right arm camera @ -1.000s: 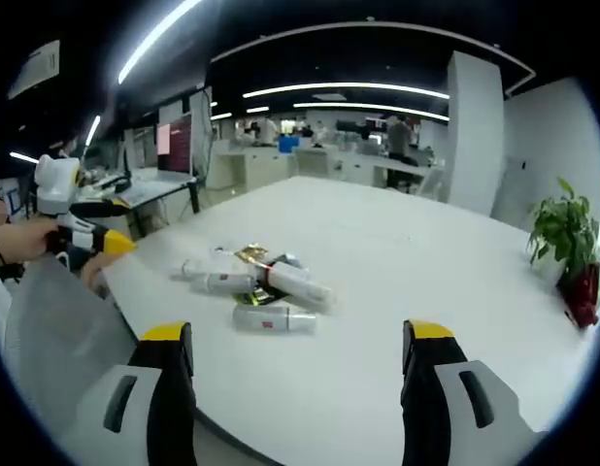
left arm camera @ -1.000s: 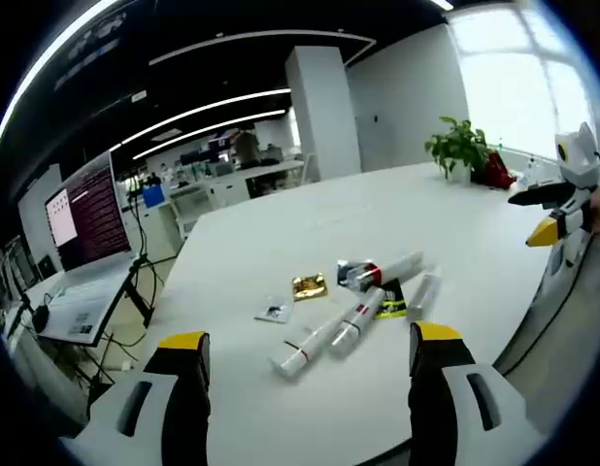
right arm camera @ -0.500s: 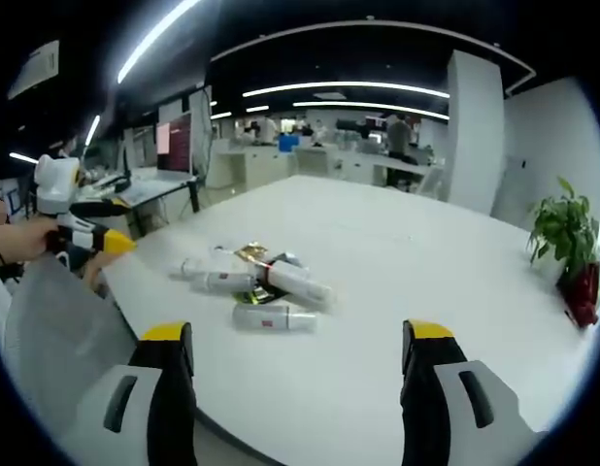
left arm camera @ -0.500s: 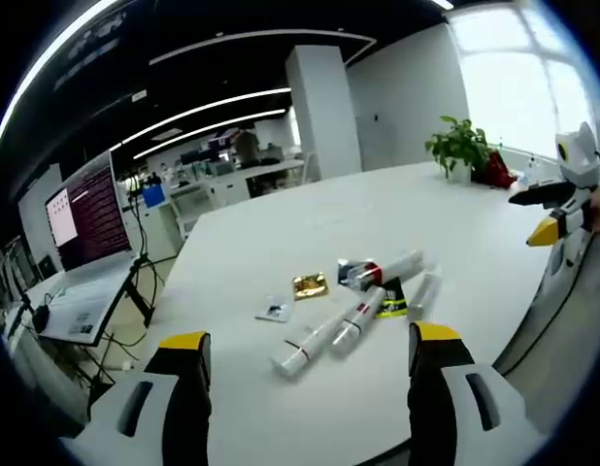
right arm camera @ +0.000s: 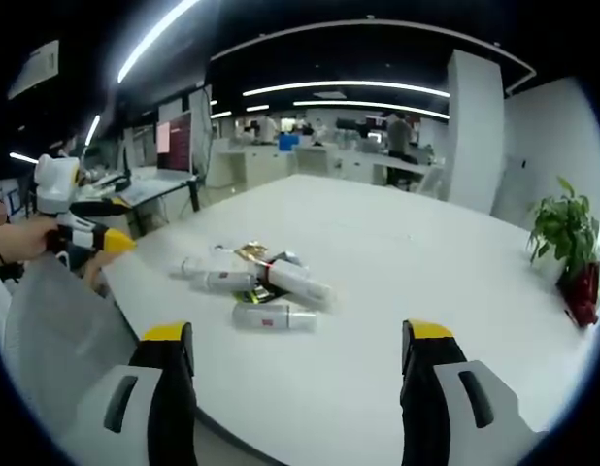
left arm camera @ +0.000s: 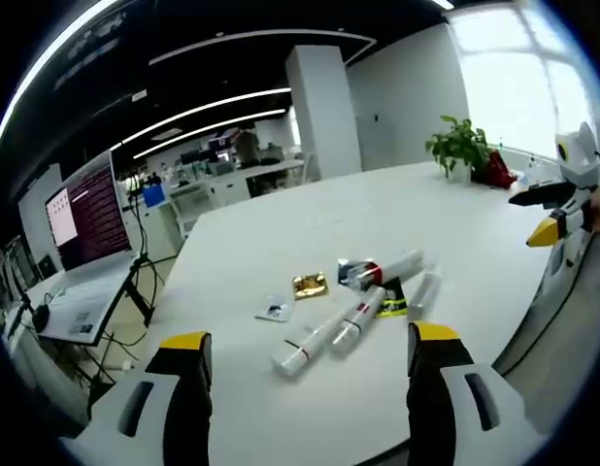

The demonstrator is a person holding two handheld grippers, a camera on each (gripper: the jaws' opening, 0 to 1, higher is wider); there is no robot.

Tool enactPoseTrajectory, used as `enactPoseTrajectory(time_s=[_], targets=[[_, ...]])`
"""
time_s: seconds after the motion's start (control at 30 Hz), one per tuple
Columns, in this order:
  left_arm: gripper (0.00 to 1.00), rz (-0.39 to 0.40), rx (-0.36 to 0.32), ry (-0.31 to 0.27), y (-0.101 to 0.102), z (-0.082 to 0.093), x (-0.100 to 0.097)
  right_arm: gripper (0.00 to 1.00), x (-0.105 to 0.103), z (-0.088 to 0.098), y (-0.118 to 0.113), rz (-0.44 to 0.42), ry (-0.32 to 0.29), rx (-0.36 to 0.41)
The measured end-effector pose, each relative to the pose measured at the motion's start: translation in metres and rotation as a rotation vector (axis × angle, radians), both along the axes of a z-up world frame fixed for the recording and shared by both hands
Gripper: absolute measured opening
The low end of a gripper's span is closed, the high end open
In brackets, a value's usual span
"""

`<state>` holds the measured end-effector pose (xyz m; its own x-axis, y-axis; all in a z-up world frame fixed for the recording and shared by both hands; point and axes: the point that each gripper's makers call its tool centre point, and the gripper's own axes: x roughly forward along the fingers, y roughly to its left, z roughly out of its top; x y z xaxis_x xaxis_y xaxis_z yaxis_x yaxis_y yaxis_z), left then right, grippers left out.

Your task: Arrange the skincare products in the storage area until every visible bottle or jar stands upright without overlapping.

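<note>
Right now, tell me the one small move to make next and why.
Probably bring the right gripper, open and empty, forward to the nearest white tube. Every tube in the cluster lies flat on the white table, none upright, and this one lies clear of the others at the near edge.

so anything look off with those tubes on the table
Yes: the white tubes all lie flat in a loose heap on the table, none upright. One rests across a dark packet.
</note>
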<state>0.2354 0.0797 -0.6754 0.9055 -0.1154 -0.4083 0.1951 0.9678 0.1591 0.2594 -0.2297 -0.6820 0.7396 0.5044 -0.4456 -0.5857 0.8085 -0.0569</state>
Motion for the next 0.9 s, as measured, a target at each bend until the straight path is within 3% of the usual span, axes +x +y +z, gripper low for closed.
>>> enactPoseTrajectory(time_s=[0.9], targets=[[0.79, -0.001, 0.002, 0.004, 0.0001, -0.0008, 0.0, 0.87, -0.0013, -0.0031, 0.0005, 0.006, 0.017, -0.007]])
